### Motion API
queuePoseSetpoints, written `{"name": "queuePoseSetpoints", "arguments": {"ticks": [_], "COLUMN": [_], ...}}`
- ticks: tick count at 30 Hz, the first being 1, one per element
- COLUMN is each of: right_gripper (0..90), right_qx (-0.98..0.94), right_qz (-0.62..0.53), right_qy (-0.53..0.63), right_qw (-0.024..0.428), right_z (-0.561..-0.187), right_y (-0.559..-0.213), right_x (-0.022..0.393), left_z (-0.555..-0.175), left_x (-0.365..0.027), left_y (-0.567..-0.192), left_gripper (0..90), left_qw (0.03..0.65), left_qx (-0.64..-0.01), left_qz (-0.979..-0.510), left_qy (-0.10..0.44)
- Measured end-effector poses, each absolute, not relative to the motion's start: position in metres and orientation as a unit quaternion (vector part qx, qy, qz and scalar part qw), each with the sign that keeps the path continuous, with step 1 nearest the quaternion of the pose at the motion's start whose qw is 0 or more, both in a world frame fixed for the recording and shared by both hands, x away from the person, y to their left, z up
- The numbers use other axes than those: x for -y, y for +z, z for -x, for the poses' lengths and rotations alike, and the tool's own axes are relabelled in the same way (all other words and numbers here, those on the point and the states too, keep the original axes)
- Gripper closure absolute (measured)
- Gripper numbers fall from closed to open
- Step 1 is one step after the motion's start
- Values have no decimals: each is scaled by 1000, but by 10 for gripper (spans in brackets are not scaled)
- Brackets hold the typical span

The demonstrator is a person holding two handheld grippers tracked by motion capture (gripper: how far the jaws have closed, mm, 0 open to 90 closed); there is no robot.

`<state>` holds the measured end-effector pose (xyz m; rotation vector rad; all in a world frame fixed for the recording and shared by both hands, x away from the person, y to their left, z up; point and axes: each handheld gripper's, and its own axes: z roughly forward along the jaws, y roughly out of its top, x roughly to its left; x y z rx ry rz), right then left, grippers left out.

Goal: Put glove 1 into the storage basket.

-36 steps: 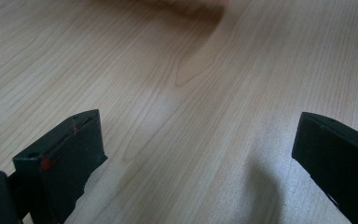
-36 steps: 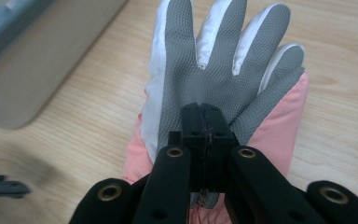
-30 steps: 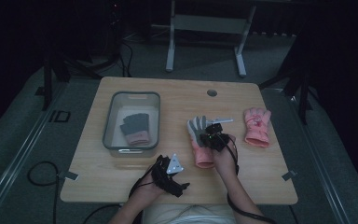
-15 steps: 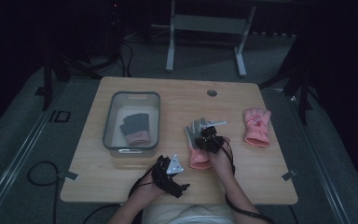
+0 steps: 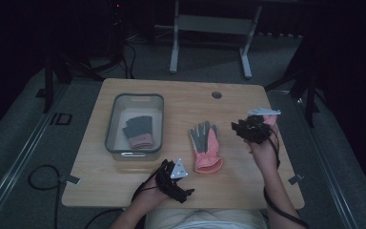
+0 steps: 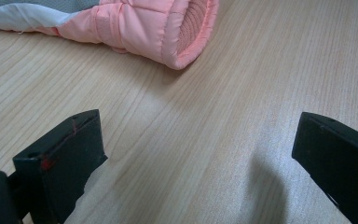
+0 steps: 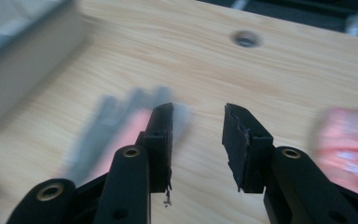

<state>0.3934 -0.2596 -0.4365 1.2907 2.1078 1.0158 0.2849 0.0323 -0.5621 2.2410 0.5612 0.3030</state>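
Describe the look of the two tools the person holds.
Both are black with two blocky jaws. The left tool carries a grey three-cornered plate and has a red mark on one jaw. The right tool has brass-coloured rivets on its links. A black cable trails from each. Forearms are bare.

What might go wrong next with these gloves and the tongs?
1. The right tongs have just been opening and hold nothing. Their view is blurred, so a hasty reach for the pink glove at the right might miss it.
2. The middle glove lies limp and loose; a pinch may catch only one layer, and it could slip out before reaching the bin.
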Motion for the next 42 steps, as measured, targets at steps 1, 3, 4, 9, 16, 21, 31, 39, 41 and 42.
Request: {"name": "queuePoseSetpoints", "arguments": {"ticks": [1,3,4,9,16,21,31,39,41,42], "right_gripper": [621,617,606,600,543,542,734,861,862,862], "right_qx": [-771,-773,-774,-760,-741,-733,-742,-752,-749,-748], "right_qz": [-470,-471,-479,-518,-564,-576,-586,-579,-580,-579], "right_qy": [358,345,326,298,282,280,231,224,244,248], "right_qw": [239,248,257,256,231,229,231,220,209,209], "right_z": [-396,-398,-404,-426,-455,-468,-487,-488,-483,-481], "right_y": [-439,-441,-447,-458,-484,-493,-521,-504,-497,-494], "right_x": [269,279,298,351,384,386,371,368,368,367], "left_z": [-285,-285,-285,-285,-284,-284,-283,-284,-285,-285], "left_x": [-32,-32,-32,-31,-30,-30,-30,-32,-31,-31], "left_y": [-562,-562,-562,-562,-564,-564,-564,-564,-564,-564], "left_gripper": [18,18,18,18,18,18,18,18,18,18], "left_qw": [395,395,395,395,392,392,390,391,390,389], "left_qx": [-222,-221,-220,-221,-216,-216,-214,-214,-215,-216], "left_qz": [-884,-884,-884,-884,-887,-887,-886,-887,-887,-887], "left_qy": [118,117,117,118,118,117,127,124,126,126]}}
